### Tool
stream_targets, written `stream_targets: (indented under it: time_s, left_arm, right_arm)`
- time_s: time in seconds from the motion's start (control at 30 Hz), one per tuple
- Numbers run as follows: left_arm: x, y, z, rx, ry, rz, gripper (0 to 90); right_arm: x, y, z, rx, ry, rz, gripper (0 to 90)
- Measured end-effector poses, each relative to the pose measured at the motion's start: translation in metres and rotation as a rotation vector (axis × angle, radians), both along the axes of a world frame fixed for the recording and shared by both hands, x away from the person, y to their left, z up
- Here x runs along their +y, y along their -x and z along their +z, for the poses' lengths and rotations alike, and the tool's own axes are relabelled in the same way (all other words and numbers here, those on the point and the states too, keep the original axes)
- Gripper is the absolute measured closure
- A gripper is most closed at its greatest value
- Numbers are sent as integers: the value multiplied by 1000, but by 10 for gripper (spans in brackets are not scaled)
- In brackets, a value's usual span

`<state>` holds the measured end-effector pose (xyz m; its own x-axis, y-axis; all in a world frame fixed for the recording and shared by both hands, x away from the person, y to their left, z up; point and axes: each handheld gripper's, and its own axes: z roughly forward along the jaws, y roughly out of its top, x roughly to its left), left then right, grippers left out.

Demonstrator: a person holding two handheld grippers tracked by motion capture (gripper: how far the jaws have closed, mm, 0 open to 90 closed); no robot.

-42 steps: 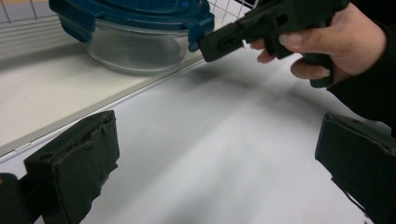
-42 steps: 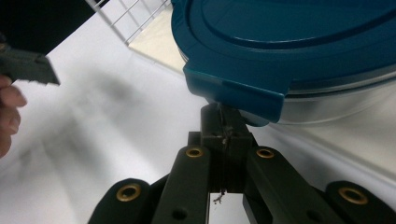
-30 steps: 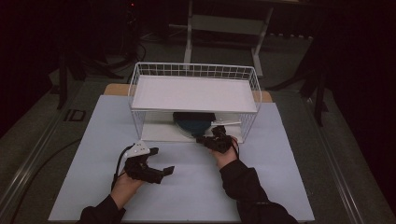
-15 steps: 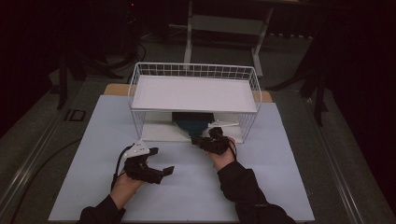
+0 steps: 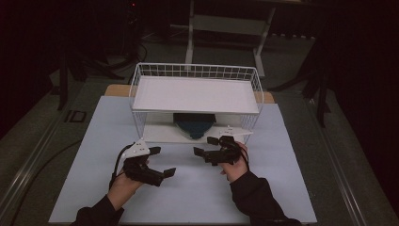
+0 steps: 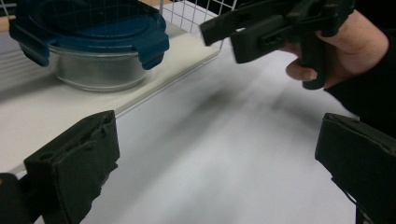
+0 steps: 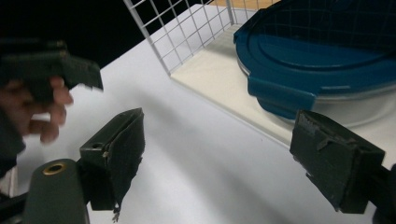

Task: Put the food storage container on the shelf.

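The left hand-held gripper point(image 5: 162, 162) hovers over the pale sheet point(image 5: 94, 155) covering the desk, jaws spread wide and holding nothing. The right hand-held gripper point(image 5: 206, 147) is just in front of the white wire rack point(image 5: 195, 70), jaws likewise wide apart and empty, pointing left toward the other one. A glass container with a blue lid point(image 5: 194, 125) sits on the rack's lower shelf point(image 5: 157, 134), under the upper tray; it lies just beyond the right hand-held gripper, apart from both. In the right gripper view the container point(image 7: 322, 65) fills the upper right, near the right-hand jaw.

Wire rack point(image 5: 195, 94) on white table point(image 5: 291, 188)
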<state>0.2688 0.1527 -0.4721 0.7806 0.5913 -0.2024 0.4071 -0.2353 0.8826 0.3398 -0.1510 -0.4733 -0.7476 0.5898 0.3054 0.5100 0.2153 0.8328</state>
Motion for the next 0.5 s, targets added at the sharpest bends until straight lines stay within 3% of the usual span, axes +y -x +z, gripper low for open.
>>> stream_targets:
  time_s: [0.3,0.33,0.5]
  left_arm:
    - [12,11,7,-6,-8,-2,0]
    - [15,13,7,-2,-4,2,0]
    - [23,17,6,-5,2,8,0]
  right_arm:
    - [-33,23,2,-38,-7,-16,177]
    - [-44,30,0,-36,-12,-16,176]
    - [-56,39,-3,-41,-3,-26,176]
